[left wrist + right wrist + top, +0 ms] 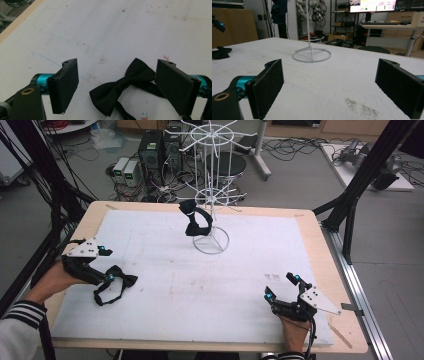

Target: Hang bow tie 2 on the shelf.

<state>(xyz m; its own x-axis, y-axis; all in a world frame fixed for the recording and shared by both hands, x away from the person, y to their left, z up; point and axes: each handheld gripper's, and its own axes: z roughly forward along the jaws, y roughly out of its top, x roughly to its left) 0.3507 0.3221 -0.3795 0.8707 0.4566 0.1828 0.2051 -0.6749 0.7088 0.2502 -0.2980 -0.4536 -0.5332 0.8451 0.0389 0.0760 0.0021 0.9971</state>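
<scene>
the left gripper [111,278] is hovering at the bow tie [118,282] lying flat on the white mat [165,290] near the table's left edge, its strap looping toward the person. in the left gripper view the jaws are standing wide apart, with the bow tie [120,87] between them, its knot roughly midway and one wing just beside the right pad. to grab well, i judge the jaws should be coming down around the knot, where the cloth is thickest, and closing only once the pads are reaching the mat, so the strap is not trailing or snagging. the right gripper [282,292] is resting low near the table's front right, jaws also apart, holding nothing. another tie [196,221] is hanging on the white rack [212,195] at the far middle, likely where this one is going.
</scene>
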